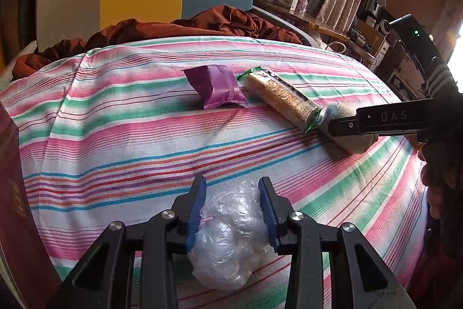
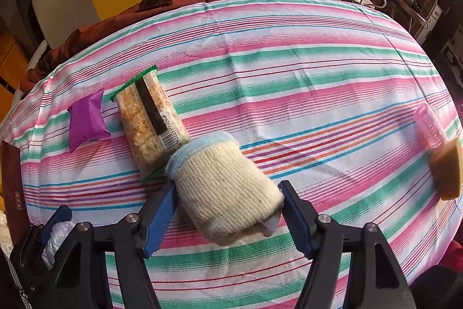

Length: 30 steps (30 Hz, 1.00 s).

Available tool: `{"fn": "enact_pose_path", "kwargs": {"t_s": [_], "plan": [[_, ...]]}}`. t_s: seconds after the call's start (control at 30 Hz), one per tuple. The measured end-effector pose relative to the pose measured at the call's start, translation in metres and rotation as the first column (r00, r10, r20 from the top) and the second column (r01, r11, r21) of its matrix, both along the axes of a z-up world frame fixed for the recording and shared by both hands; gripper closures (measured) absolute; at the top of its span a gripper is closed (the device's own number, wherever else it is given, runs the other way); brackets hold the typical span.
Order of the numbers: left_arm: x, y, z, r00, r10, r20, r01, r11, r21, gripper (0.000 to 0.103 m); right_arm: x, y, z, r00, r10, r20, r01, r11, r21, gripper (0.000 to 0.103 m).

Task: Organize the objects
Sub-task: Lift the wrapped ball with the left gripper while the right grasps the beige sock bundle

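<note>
My left gripper [image 1: 232,187] is shut on a crumpled clear plastic bag [image 1: 230,236] just above the striped cloth [image 1: 121,141]. My right gripper [image 2: 227,187] is open, its fingers on either side of a rolled cream sock [image 2: 222,190] that lies on the cloth; whether the pads touch it I cannot tell. The sock's cuff touches a long cracker pack [image 2: 150,123]. A purple snack packet [image 2: 86,120] lies left of the pack. In the left wrist view the purple packet [image 1: 215,87], cracker pack [image 1: 282,97] and sock [image 1: 344,129] lie in a row, with the right gripper over the sock.
A pink comb [image 2: 428,125] and an orange-brown block [image 2: 447,173] lie at the cloth's right edge. A dark red box [image 1: 17,222] stands at the left edge. A rust-brown blanket [image 1: 185,25] is heaped behind. A cluttered desk [image 1: 370,31] stands at the right.
</note>
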State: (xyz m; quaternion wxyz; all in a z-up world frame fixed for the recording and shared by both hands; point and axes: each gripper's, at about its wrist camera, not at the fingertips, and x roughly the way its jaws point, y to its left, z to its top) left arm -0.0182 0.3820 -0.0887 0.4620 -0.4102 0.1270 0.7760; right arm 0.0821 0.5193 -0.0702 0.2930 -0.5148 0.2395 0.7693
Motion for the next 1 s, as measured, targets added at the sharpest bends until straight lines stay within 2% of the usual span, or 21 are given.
{"fn": "enact_pose_path", "kwargs": {"t_s": [0.37, 0.63, 1.0], "plan": [[0.012, 0.000, 0.002, 0.997, 0.008, -0.083, -0.012, 0.999, -0.052, 0.066, 0.005, 0.000, 0.002, 1.000, 0.009, 0.005, -0.009, 1.000, 0.010, 0.032], [0.026, -0.014, 0.013, 0.996, 0.018, -0.093, -0.025, 0.997, -0.069, 0.069, 0.004, 0.000, 0.000, 1.000, 0.015, 0.012, -0.016, 1.000, 0.016, 0.033], [0.048, -0.052, 0.066, 0.984, 0.034, -0.177, -0.032, 0.999, 0.012, 0.068, 0.007, -0.009, 0.000, 0.999, 0.026, 0.028, -0.027, 0.999, 0.036, 0.036]]}}
